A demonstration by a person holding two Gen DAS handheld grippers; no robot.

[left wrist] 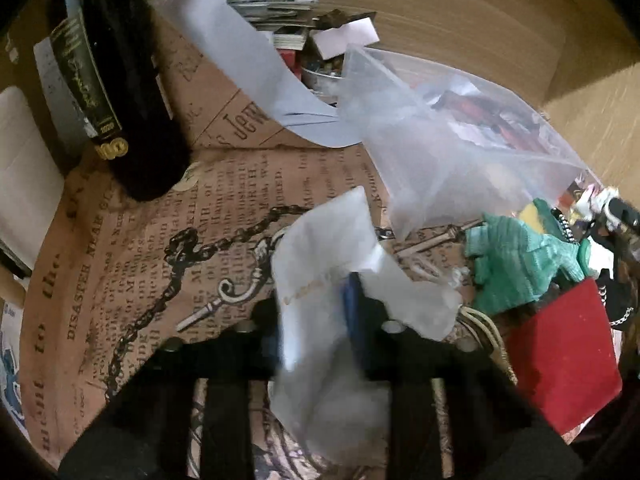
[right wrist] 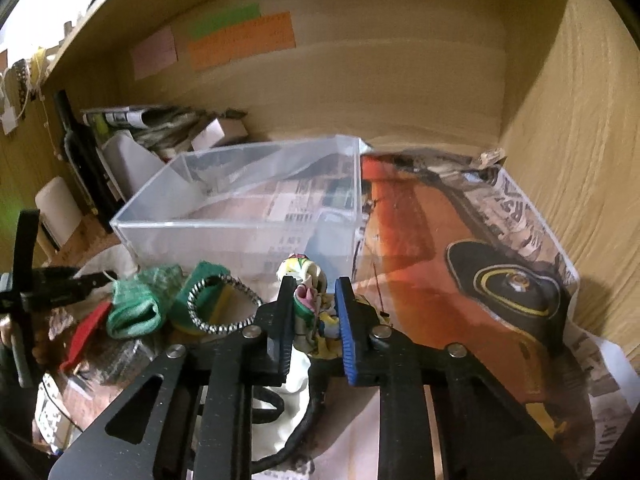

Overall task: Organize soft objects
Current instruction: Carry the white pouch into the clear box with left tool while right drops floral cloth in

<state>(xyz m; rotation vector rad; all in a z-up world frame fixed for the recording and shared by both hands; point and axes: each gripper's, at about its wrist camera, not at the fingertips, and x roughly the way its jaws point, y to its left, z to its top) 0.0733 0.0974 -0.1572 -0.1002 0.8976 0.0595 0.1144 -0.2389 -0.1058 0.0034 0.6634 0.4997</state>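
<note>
The left gripper (left wrist: 316,320) is clamped on a thin white fabric pouch (left wrist: 320,256), limp and crumpled, hanging above brown newsprint-patterned paper (left wrist: 160,240). Just to its right lie a ribbed green knit piece (left wrist: 516,264) and a flat red felt square (left wrist: 564,356). The right gripper (right wrist: 314,320), with ridged blue pads, pinches a small bunched floral cloth (right wrist: 310,300). Behind it stands a clear rigid plastic box (right wrist: 240,216), and to its left a beaded silver bracelet (right wrist: 222,304) rests on green fabric.
</note>
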